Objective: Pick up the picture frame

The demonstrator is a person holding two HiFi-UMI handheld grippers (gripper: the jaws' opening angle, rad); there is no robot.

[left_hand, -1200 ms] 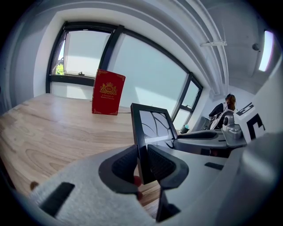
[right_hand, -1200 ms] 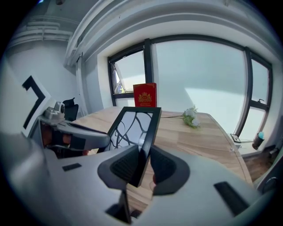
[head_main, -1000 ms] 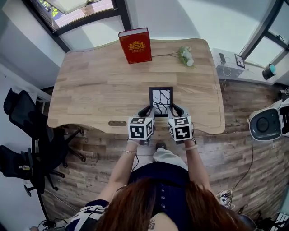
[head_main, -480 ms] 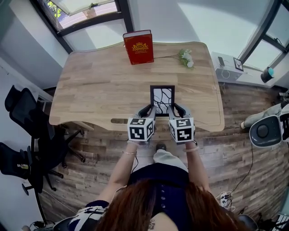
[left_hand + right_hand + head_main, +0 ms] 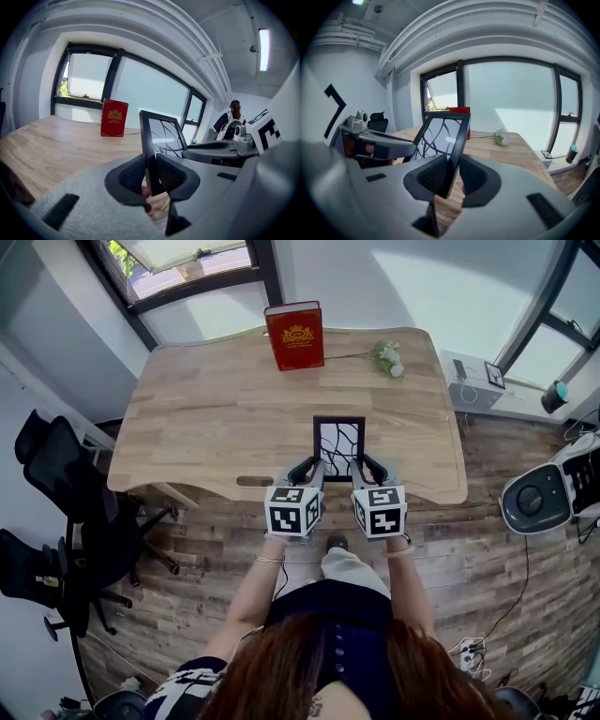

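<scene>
**At the near edge of the desk (image 5: 216, 418), both claws grip the picture frame (image 5: 337, 444)**

Close to the 6 o'clock edge of the desk, the picture frame sits between the two claws. Its long side runs from 6 o'clock to 12 o'clock, straight away from the person. The left claw (image 5: 151, 174) is squeezed tight on the frame's 9 o'clock side bar. The right claw (image 5: 451, 174) is squeezed tight on its 3 o'clock side bar. Both bite low down, and both are just as near to it.

From each claw's own view the frame stands up tall, with its top higher than the desk behind it. I cannot tell if its bottom edge touches the wood.

The grab looks done, so the lift is what is left. I think both claws must go up together, or the frame could twist or slip. A red book (image 5: 294, 335) stands at 12 o'clock and white flowers (image 5: 386, 358) lie at 1 o'clock, well apart from the frame.
</scene>
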